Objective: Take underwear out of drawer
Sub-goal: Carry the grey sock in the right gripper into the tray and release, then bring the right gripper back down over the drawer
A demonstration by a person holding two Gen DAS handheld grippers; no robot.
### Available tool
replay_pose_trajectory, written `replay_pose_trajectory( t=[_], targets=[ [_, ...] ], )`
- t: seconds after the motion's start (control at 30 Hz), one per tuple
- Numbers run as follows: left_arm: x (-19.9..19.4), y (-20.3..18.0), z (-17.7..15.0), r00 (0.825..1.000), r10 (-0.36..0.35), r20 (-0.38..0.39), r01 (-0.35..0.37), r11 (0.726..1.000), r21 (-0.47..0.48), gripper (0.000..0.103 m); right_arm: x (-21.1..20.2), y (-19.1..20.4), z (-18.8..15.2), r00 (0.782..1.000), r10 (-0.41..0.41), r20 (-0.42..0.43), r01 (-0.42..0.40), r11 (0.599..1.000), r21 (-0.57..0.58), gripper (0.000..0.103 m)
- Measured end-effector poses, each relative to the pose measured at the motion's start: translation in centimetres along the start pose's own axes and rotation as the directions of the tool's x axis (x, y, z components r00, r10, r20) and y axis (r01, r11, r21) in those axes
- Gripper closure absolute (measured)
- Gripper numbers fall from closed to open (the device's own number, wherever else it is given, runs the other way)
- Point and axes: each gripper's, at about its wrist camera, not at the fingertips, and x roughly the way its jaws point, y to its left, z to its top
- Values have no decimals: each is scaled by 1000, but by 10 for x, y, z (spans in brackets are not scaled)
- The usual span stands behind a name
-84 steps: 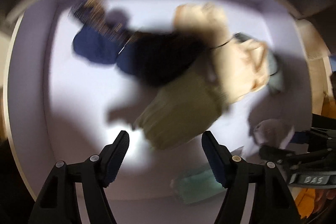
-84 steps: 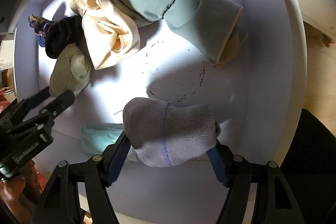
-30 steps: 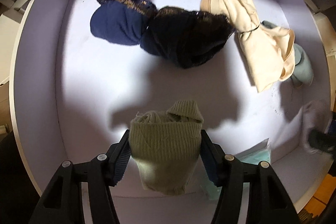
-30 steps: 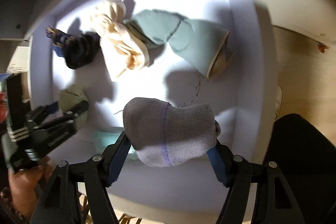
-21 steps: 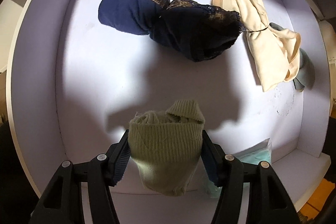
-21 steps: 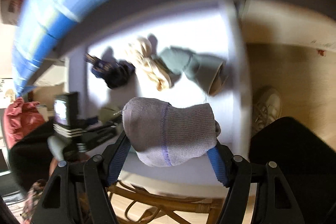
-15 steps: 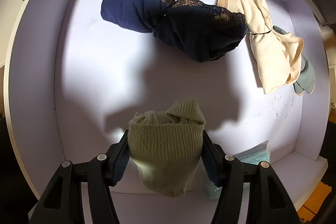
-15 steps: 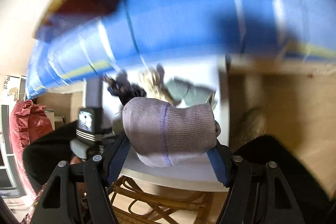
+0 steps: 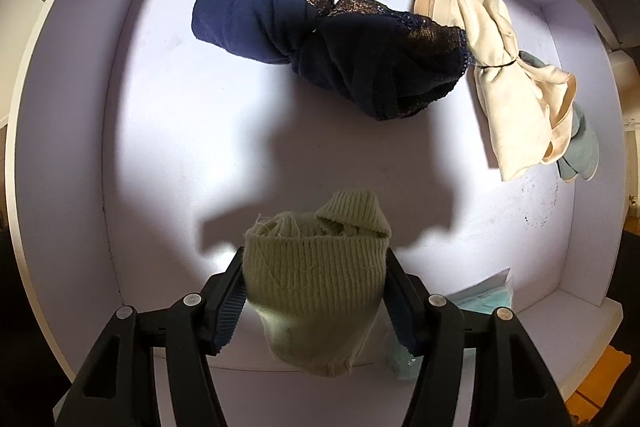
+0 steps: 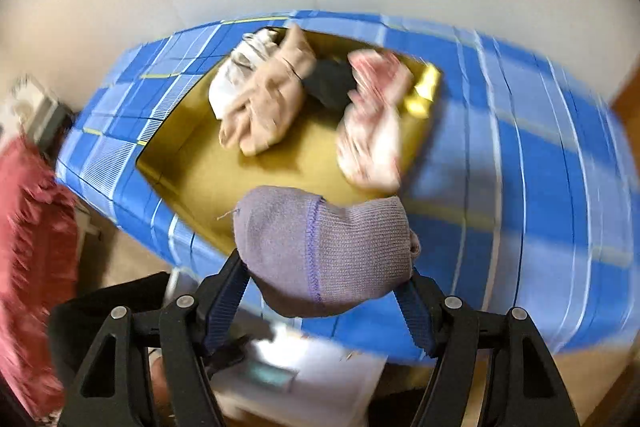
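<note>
Underwear lies loose in the white drawer (image 9: 60, 147): a navy lace piece (image 9: 320, 43) towards the back, a cream piece (image 9: 516, 95) just right of it and touching it, a grey-green piece (image 9: 580, 155) partly under the cream one; a pale teal packet (image 9: 484, 295) sits near the front right corner. Pointing down over the drawer, the left gripper (image 9: 316, 287) has its pads pressed on either side of an olive knit bundle (image 9: 316, 279). In the blurred right wrist view, the right gripper (image 10: 324, 279) clamps a grey-lilac knit bundle (image 10: 324, 251) above a blue checked cloth (image 10: 520, 187); on that cloth stands a yellow-brown box (image 10: 208, 179) holding a beige garment (image 10: 272, 95), a pink-and-white garment (image 10: 372, 131), a white one and something dark between them; a red cloth (image 10: 28, 247) fills the left edge.
</note>
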Motion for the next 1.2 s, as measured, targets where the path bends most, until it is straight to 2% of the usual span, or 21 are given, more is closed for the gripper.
replay_pose_trajectory(
  t=[0.13, 0.23, 0.3, 0.4, 0.47, 0.53, 0.63, 0.77, 0.97, 1.07, 1.2],
  targets=[
    [3, -1, 0, 1000, -18, 1, 18, 1000, -5, 41, 24, 16, 36, 993, -114, -10, 111, 979, -169, 31],
    [6, 1, -1, 1000, -30, 3, 30, 999, -11, 41, 51, 32, 52, 979, -203, -18, 188, 932, -311, 31],
    [6, 2, -1, 999, -34, 5, 34, 999, -14, 41, 70, 38, 61, 962, -273, -7, 250, 890, -382, 31],
    [6, 3, -1, 1000, -29, 4, 29, 1000, -11, 41, 86, 41, 68, 950, -313, 8, 284, 851, -441, 29],
    [8, 3, -1, 1000, -22, 3, 22, 1000, -6, 40, 85, 42, 71, 947, -319, 28, 298, 848, -437, 18],
    [8, 2, -1, 1000, -12, 2, 12, 1000, -1, 40, 78, 39, 70, 951, -302, 66, 302, 862, -407, 11],
    [7, 1, -1, 1000, -3, 1, 3, 1000, 2, 40, 63, 29, 64, 958, -267, 99, 285, 901, -327, 11],
    [6, 2, -1, 1000, -9, 3, 9, 1000, -8, 40, 43, 13, 46, 975, -179, 129, 204, 955, -215, 11],
    [4, -2, -1, 1000, 3, 0, -3, 1000, 1, 40, 21, -8, 8, 984, -95, 153, 110, 990, -93, 11],
    [4, -3, 0, 1000, 5, -3, -5, 1000, -2, 40, 21, -10, 1, 981, -135, 142, 149, 985, -93, 12],
    [4, 3, -1, 1000, -24, 4, 24, 999, -28, 39, 27, -12, 19, 963, -219, 156, 231, 971, -61, 12]
  ],
)
